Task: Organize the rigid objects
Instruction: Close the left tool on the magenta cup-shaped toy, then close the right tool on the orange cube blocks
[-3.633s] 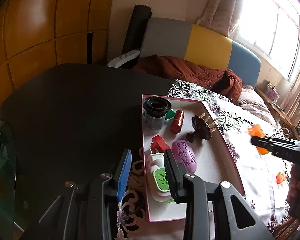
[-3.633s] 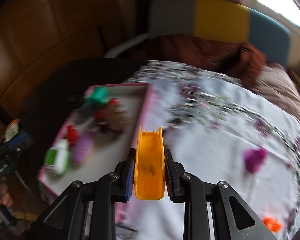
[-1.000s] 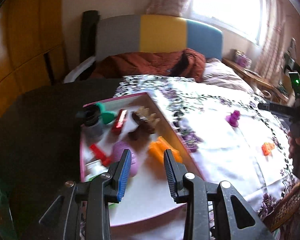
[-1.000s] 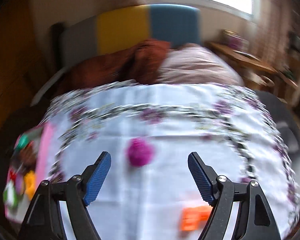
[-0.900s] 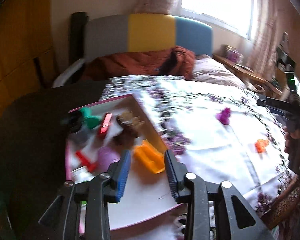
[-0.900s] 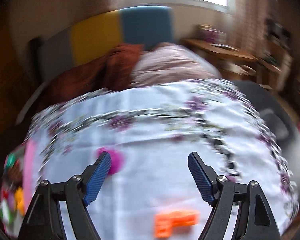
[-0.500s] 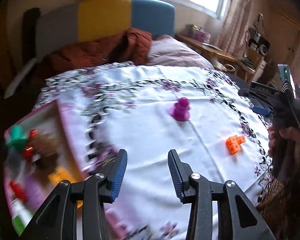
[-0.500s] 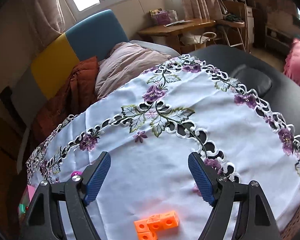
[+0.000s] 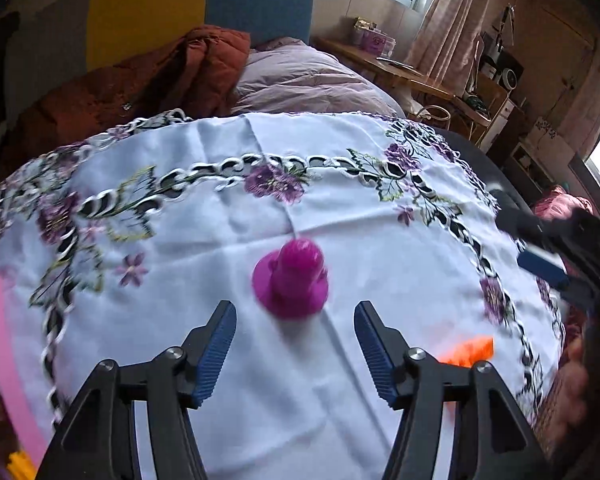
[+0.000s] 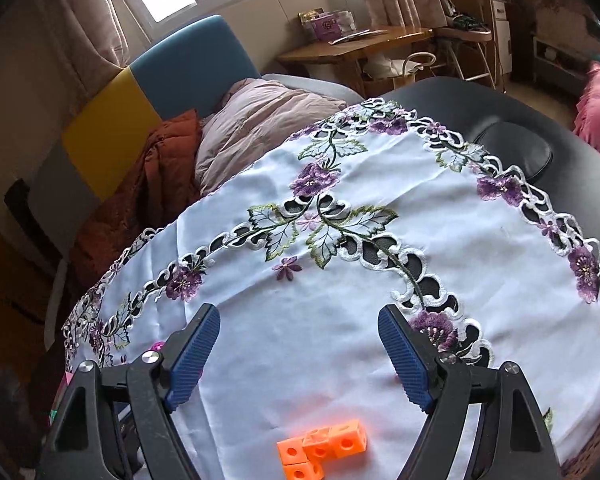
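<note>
The left gripper (image 9: 295,350) stands released, nothing between its pads. Its jaws have just been opening, and they now frame the magenta toy (image 9: 291,278), which sits upright on the white cloth (image 9: 340,208) just beyond the fingertips, not yet touched. A second ago this gripper hung over the pink tray (image 9: 4,360) with the yellow piece lying in it; now the tray is only a strip at the far left edge, and a scrap of yellow (image 9: 20,462) shows at the bottom left corner. So the drop into the tray looks done, and the left hand has swung right across the cloth to its next pick.

The right gripper (image 10: 299,354) is also released and empty, jaws wide. The orange blocks (image 10: 322,446), an L of joined cubes, lie on the cloth near its fingertips and low in its view, between the two arms of the gripper but short of the pads. A second ago that view was blurred and aimed further left at the magenta toy; it is now sharp and settled over the blocks.

In the left view the right gripper shows blurred at the right edge, with the orange blocks (image 9: 466,350) just near of it.

Two loose things remain on the cloth, one lined up for each hand. The likely next move is to lower and close on each, then carry them left to the tray.
</note>
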A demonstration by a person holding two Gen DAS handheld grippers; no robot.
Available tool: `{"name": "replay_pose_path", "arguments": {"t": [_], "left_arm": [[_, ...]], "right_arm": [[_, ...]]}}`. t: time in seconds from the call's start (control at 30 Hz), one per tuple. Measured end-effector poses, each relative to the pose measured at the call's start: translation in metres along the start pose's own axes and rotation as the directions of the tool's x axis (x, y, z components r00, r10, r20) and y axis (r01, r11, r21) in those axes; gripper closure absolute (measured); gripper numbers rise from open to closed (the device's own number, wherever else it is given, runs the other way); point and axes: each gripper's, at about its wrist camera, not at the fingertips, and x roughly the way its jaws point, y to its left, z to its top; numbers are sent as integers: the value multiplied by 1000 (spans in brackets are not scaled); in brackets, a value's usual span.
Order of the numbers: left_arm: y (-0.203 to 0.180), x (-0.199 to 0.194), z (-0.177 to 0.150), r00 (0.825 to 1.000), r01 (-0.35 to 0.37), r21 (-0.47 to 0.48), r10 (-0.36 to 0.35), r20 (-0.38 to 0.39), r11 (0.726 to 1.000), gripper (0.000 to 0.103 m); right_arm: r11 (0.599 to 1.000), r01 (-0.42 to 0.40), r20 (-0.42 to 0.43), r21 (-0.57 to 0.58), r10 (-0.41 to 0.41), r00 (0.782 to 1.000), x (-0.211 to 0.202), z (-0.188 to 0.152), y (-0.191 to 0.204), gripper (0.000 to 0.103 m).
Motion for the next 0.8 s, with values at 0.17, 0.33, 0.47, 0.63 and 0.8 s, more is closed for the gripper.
{"name": "replay_pose_path", "arguments": {"t": [0.17,0.33,0.47,0.63,0.8], "left_arm": [[-9,23,16,1000,-23,26,24,-8,999,41],[-6,45,21,999,-29,33,30,-36,999,62],[5,33,12,1000,4,-6,-4,-23,1000,63],[14,1,-16,1000,-19,-28,19,-9,999,63],[7,-36,-51,999,-24,5,24,23,1000,63]], "right_arm": [[1000,-25,-31,8,25,999,6,-1,1,20],[1000,-30,-41,4,30,999,7,-1,2,20],[999,-30,-37,18,30,999,7,0,-1,20],[999,-27,-37,24,28,999,7,0,-2,20],[999,-10,-80,53,14,997,14,-2,-9,20]]}}
